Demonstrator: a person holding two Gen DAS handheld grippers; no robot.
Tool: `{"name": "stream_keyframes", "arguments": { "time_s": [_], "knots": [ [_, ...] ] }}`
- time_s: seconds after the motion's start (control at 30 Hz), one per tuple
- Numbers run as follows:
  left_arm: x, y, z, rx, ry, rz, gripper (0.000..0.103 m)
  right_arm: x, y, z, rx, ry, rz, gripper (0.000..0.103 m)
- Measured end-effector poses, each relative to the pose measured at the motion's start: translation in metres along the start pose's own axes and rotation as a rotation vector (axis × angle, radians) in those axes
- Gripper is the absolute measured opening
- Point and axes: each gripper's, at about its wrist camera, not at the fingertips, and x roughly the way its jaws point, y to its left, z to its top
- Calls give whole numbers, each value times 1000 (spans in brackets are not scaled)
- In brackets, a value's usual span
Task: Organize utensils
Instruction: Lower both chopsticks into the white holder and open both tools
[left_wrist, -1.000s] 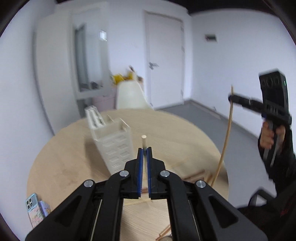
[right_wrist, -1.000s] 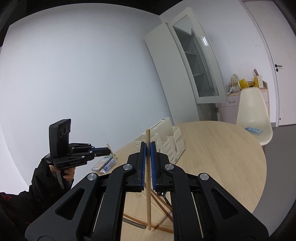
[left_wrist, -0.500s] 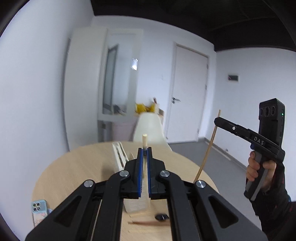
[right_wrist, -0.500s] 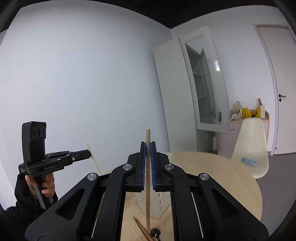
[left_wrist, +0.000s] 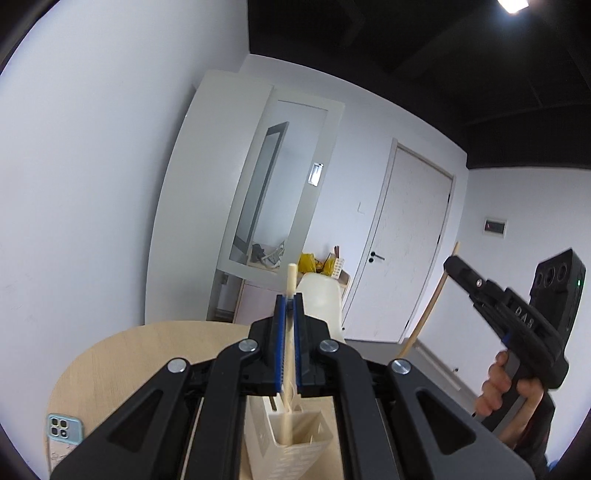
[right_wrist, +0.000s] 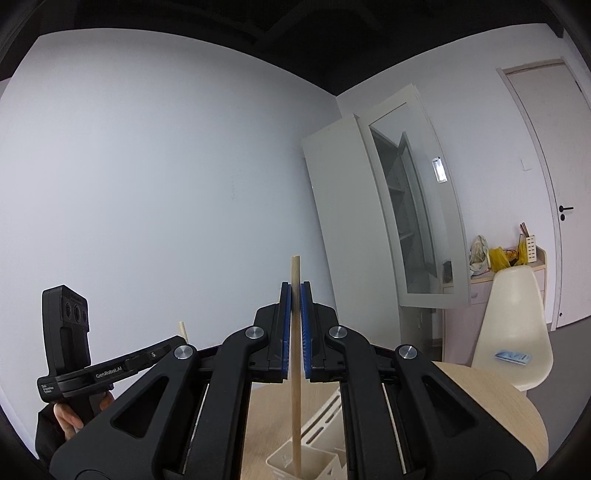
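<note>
My left gripper (left_wrist: 290, 297) is shut on a pale wooden chopstick (left_wrist: 289, 354) that stands upright, its lower end hanging over an open compartment of the cream utensil holder (left_wrist: 295, 441) on the round wooden table (left_wrist: 122, 354). My right gripper (right_wrist: 294, 286) is shut on a second wooden chopstick (right_wrist: 295, 387), also upright, its lower end inside or just above a compartment of the holder (right_wrist: 314, 458). Each gripper shows in the other's view: the right one (left_wrist: 452, 262) at the right with its stick, the left one (right_wrist: 177, 341) at the lower left.
A phone in a teal case (left_wrist: 64, 432) lies at the table's left edge. A cream chair (right_wrist: 513, 328) stands behind the table, with a white cabinet (right_wrist: 391, 206) and a door (left_wrist: 406, 251) beyond. A person's hands hold both gripper handles.
Both grippers rose and tilted up with their chopsticks, so the table sank low in both views. The holder now lies directly under both sticks; loose utensils on the table dropped out of sight.
</note>
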Motion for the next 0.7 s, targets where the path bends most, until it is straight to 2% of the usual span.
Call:
{"name": "stream_keyframes", "arguments": {
  "time_s": [0.07, 0.3, 0.47, 0.53, 0.7],
  "knots": [
    [10, 4, 5, -3, -10, 13, 3, 13, 2, -3, -8, 17, 3, 5],
    [51, 10, 7, -22, 18, -13, 3, 49, -7, -21, -21, 75, -15, 5],
    [75, 3, -10, 11, 74, -57, 3, 58, -15, -35, -13, 122, -8, 5],
    [83, -2, -20, 46, 102, -50, 3, 59, -15, -41, -18, 140, -4, 5],
    [83, -6, -36, 53, 132, -78, 3, 63, -13, -51, -26, 172, 7, 5]
  ]
}}
